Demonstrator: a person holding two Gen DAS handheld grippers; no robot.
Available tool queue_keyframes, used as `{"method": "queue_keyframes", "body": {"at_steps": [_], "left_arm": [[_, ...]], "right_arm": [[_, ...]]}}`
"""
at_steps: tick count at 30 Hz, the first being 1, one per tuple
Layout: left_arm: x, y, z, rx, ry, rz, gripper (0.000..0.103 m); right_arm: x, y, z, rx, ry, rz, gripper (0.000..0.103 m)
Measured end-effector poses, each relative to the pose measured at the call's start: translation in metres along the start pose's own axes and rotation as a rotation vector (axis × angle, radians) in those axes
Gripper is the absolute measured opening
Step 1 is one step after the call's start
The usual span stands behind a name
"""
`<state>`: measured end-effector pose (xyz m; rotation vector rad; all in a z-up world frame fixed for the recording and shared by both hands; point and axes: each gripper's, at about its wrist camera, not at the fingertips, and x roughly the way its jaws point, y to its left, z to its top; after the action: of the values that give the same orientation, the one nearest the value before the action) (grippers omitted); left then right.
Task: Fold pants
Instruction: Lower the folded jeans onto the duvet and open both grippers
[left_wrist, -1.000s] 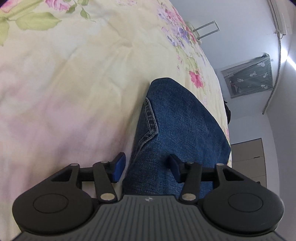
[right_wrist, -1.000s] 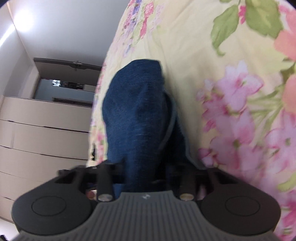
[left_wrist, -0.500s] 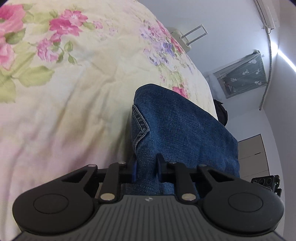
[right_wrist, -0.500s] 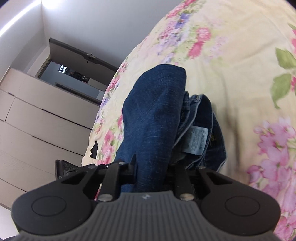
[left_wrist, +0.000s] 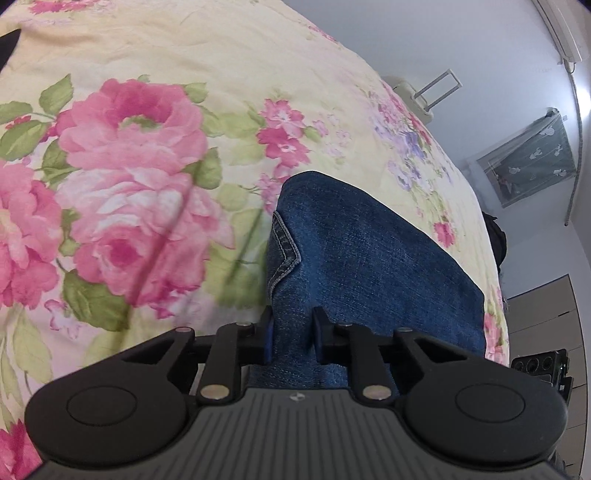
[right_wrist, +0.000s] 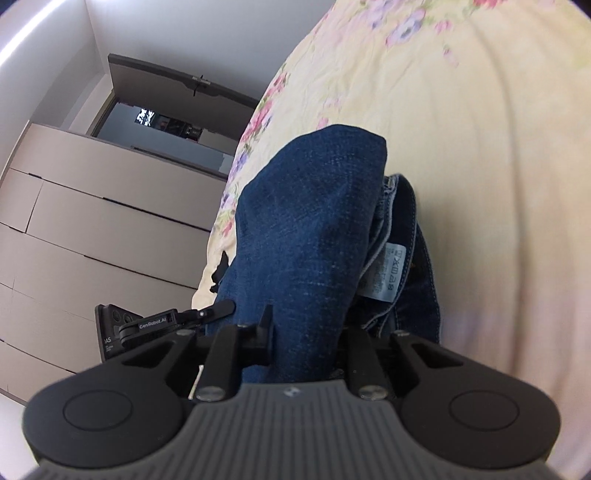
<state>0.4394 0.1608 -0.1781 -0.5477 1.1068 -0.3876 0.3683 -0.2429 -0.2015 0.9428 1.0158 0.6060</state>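
Now: blue denim pants (left_wrist: 369, 258), folded bundle, raised over floral bedspread (left_wrist: 147, 147), held at both ends. Left claw (left_wrist: 293, 334) pinching denim edge, pads tight on cloth. Right claw (right_wrist: 306, 332) pinching opposite edge, beside waistband with white care label (right_wrist: 388, 273). Beige wardrobe (right_wrist: 92, 221) and dark doorway (right_wrist: 162, 122) beyond bed.

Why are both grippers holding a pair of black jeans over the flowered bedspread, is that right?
Not quite: the jeans are blue denim, not black, as both wrist views show. The rest stands: the left gripper and the right gripper are each clamped on a fold of them over the flowered bedspread.
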Motion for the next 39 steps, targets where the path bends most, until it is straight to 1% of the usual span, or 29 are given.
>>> {"method": "queue_keyframes", "body": {"at_steps": [2,5,7,9,10,11,13,14,15,17,19,20,21,23,24,26,29,30,32,34,36,39], "left_arm": [[0.011,0.016,-0.004,-0.015,0.008,-0.008,0.022],[0.022,0.033,-0.010,-0.017,-0.007,-0.038,0.024],[0.028,0.040,-0.012,-0.024,-0.007,-0.047,0.028],[0.030,0.045,-0.011,-0.029,-0.001,-0.054,0.031],[0.028,0.047,-0.011,-0.029,0.001,-0.057,0.033],[0.025,0.047,-0.011,-0.027,0.000,-0.057,0.033],[0.015,0.042,-0.012,0.017,-0.006,-0.026,0.033],[0.008,0.039,-0.014,0.046,-0.009,-0.007,0.033],[0.001,0.035,-0.017,0.077,-0.008,0.016,0.033],[-0.016,0.024,-0.024,0.148,-0.022,0.078,0.033],[-0.034,0.009,-0.035,0.231,-0.051,0.136,0.030],[-0.042,0.002,-0.042,0.267,-0.067,0.147,0.030],[-0.052,-0.007,-0.050,0.305,-0.085,0.141,0.030],[-0.062,-0.020,-0.066,0.358,-0.091,0.095,0.030],[-0.061,-0.026,-0.073,0.382,-0.087,0.089,0.030],[-0.055,-0.034,-0.090,0.431,-0.071,0.112,0.030],[-0.036,-0.032,-0.109,0.466,-0.022,0.166,0.029],[-0.033,-0.028,-0.114,0.475,-0.022,0.179,0.029],[-0.026,-0.018,-0.118,0.453,-0.008,0.197,0.028],[-0.019,-0.010,-0.118,0.440,0.014,0.214,0.019],[-0.013,-0.005,-0.118,0.430,0.021,0.230,0.013],[-0.014,-0.005,-0.114,0.407,0.033,0.236,0.012]], "right_arm": [[0.016,-0.004,-0.004,0.002,0.020,-0.014,0.014],[0.031,-0.016,-0.007,0.009,0.036,-0.070,0.014],[0.038,-0.026,-0.010,0.017,0.035,-0.108,0.014],[0.045,-0.032,-0.011,0.034,0.022,-0.136,0.016],[0.046,-0.035,-0.011,0.046,0.017,-0.143,0.016],[0.047,-0.035,-0.010,0.047,0.013,-0.148,0.017],[0.044,-0.031,-0.011,0.019,0.011,-0.171,0.025],[0.040,-0.026,-0.012,-0.009,0.006,-0.205,0.032],[0.035,-0.021,-0.012,-0.044,-0.001,-0.235,0.036],[0.023,-0.010,-0.014,-0.104,-0.017,-0.277,0.035],[0.007,0.009,-0.020,-0.195,-0.050,-0.324,0.033],[-0.001,0.020,-0.025,-0.250,-0.070,-0.353,0.032],[-0.009,0.034,-0.032,-0.321,-0.093,-0.394,0.032],[-0.014,0.064,-0.053,-0.484,-0.133,-0.494,0.029],[-0.015,0.079,-0.067,-0.575,-0.149,-0.527,0.029],[-0.016,0.098,-0.093,-0.716,-0.171,-0.558,0.029],[-0.006,0.112,-0.129,-0.851,-0.160,-0.595,0.028],[0.001,0.112,-0.137,-0.876,-0.139,-0.613,0.027],[0.014,0.102,-0.149,-0.911,-0.111,-0.659,0.027],[0.025,0.085,-0.153,-0.903,-0.080,-0.688,0.026],[0.033,0.067,-0.149,-0.861,-0.057,-0.691,0.026],[0.037,0.052,-0.146,-0.837,-0.052,-0.677,0.026]]}}
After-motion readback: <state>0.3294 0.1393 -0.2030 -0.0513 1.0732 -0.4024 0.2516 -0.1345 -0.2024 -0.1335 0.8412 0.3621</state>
